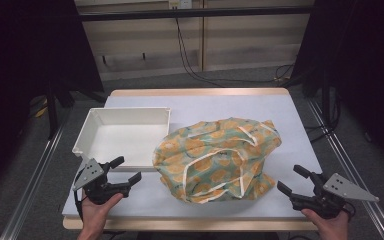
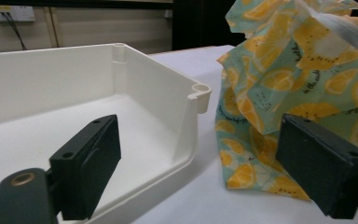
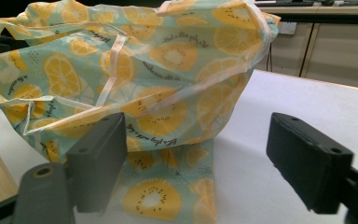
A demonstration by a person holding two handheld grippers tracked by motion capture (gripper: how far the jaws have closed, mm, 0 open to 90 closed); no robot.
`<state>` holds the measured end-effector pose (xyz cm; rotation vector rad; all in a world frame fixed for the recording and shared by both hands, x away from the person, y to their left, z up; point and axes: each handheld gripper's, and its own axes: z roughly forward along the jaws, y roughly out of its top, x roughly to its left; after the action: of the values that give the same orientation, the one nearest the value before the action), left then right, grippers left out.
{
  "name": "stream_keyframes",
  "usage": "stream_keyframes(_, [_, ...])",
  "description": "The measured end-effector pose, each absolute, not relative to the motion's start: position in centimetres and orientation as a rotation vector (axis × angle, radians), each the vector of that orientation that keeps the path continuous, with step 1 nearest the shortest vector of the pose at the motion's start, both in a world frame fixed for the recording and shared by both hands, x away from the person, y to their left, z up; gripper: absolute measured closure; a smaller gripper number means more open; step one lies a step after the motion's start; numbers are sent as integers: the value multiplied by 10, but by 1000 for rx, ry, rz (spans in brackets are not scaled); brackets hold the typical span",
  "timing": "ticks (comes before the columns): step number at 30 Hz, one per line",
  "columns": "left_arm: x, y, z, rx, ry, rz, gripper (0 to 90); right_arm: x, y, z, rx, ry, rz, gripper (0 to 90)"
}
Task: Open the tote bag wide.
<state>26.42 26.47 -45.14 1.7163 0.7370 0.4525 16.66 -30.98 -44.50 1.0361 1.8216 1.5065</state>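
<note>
Crumpled teal orange-print bag (image 1: pixel 220 157), white handles; left gripper (image 1: pixel 128 171) spread; right gripper (image 1: pixel 290 179) spread

Lab recording booth: black curtains (image 1: pixel 25 60) flank the worktop (image 1: pixel 240 107), cables (image 1: pixel 195 70) and wall socket (image 1: pixel 179 4) behind it.

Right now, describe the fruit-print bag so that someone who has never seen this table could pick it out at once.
Start at the white-topped table. Its left half holds an empty white tray; just right of that tray, near the middle, sits the crumpled cloth bag. It is the one soft, coloured thing there: pale green fabric printed with orange citrus slices, trimmed with cream straps.
</note>
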Motion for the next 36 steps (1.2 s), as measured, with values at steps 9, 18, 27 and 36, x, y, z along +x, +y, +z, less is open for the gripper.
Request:
stream_keyframes(9, [259,258,-449,1724,720,419,193,166,-307,-440,1041,1872,1533,291])
stream_keyframes(18, [247,248,-440,1750,658,371,269,169,-303,-439,1024,1945,1552,352])
stream_keyframes(27, [235,238,-430,1777,584,319,369,177,-290,-433,968,2030,1567,460])
stream_keyframes(36, [225,224,-419,1803,513,288,443,186,-276,-421,939,2072,1592,540])
